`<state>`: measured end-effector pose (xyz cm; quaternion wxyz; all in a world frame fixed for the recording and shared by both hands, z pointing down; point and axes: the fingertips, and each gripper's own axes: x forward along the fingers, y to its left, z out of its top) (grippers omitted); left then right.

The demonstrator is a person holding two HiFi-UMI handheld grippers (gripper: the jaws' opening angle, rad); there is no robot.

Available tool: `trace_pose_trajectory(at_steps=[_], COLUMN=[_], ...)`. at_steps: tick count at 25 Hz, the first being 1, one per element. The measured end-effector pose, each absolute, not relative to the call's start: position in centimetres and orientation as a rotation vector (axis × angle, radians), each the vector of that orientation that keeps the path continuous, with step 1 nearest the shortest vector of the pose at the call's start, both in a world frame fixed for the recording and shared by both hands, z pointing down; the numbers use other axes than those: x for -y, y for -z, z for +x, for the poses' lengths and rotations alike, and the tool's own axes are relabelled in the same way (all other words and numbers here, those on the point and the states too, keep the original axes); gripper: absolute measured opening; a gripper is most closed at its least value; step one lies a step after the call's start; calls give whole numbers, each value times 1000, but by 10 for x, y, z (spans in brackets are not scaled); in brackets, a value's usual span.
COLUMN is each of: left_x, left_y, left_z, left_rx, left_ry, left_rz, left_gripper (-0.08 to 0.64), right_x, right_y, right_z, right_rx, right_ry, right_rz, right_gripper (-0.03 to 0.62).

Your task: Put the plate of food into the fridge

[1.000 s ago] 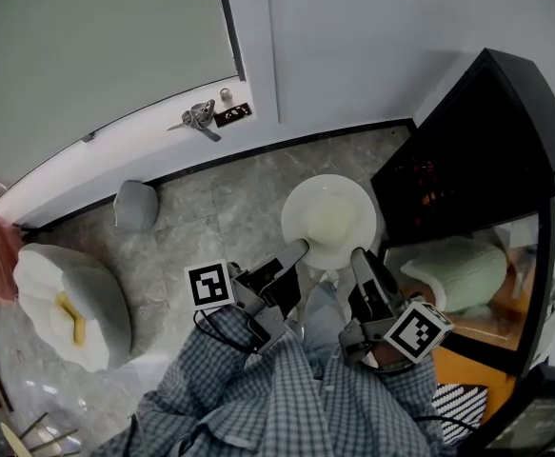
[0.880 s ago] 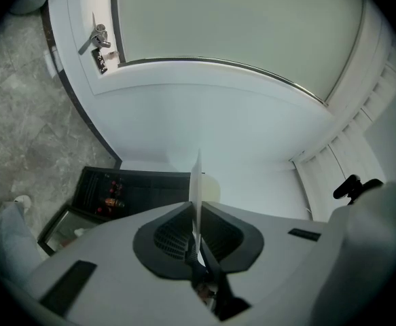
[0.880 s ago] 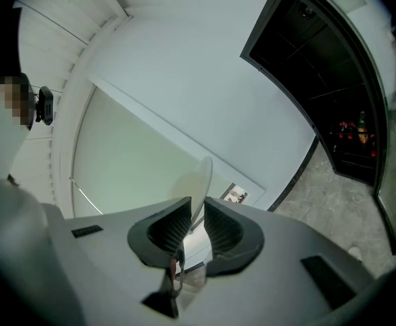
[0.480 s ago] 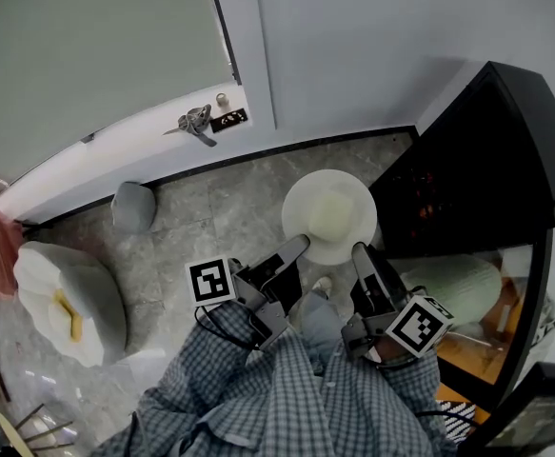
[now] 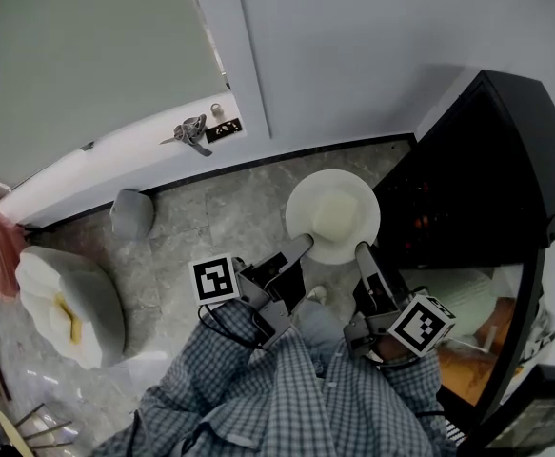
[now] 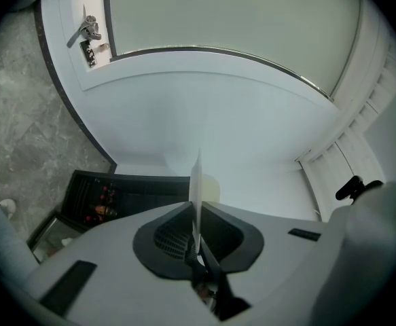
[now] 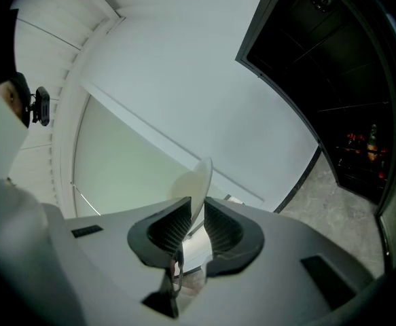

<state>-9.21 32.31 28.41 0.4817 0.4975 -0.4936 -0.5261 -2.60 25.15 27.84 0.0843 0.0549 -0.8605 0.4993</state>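
Both grippers are on the plate [image 5: 302, 206] here, one on each side of the near edge. The left gripper [image 5: 300, 246] is pinched shut on the rim; in its own view the plate shows edge-on as a thin white sliver running straight between the two dark pads. It's the same with the right gripper [image 5: 361, 251], which is closed narrow on the rim, the plate's curve sticking up out of the gap. So it's a two-handed carry with nothing loose.

The plate is up in the air over the grey stone floor [image 5: 229, 212], roughly level, with a pale squarish block of food [image 5: 335, 213] sitting in the middle of it. It's just to the left of the black fridge [image 5: 510, 150] and not inside it. The fridge's dark interior faces the plate, and a few small reddish things sit on a shelf in there; I can't make out what they are.

Off to the left there's a white door [image 5: 96, 65] with a metal handle [image 5: 191, 131], and a white puffy cushion [image 5: 82, 298] down on the floor, well away from the plate. Checked sleeves [image 5: 258, 393] fill the bottom of the head view behind the grippers.
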Motion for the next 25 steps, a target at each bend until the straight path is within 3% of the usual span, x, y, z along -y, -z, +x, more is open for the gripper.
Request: trace_pose_trajectory(at_steps=[25], left_x=[-238], left_y=[-289], left_z=[-79], left_rx=[1159], left_ry=[1250], left_rz=[1246], left_gripper=[32], right_x=[-170], right_y=[-282], right_z=[-8], right_rx=[2606], right_ry=[-1538], right_rz=[247], right_gripper=[65])
